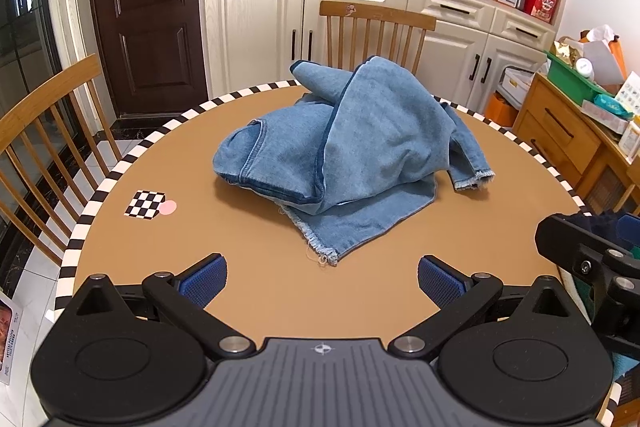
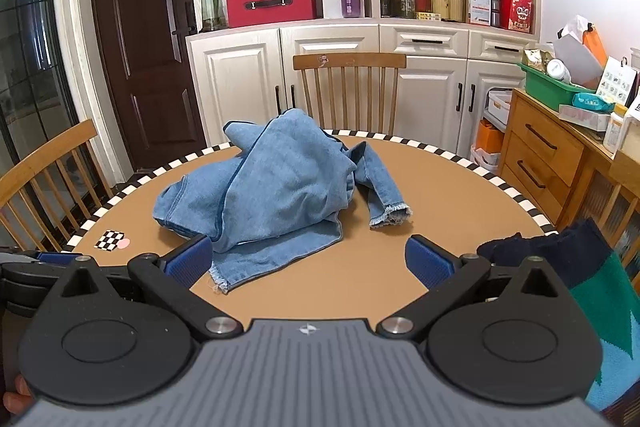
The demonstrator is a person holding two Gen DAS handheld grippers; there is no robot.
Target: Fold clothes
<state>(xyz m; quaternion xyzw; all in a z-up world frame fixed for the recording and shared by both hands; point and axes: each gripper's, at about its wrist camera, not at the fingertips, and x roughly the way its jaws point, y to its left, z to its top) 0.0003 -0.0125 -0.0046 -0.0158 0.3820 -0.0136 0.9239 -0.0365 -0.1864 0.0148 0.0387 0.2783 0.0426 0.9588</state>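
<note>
Crumpled jeans heaped ahead of both grippers, frayed hem nearest. Left gripper and right gripper spread wide, empty, held low over the table, seemingly to take that hem.

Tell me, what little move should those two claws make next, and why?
Probably reach the left gripper forward to the frayed hem nearest it. Both it and the right gripper are open and hold nothing, while the jeans lie in a crumpled heap on the table; they likely need spreading flat before any fold.
</note>
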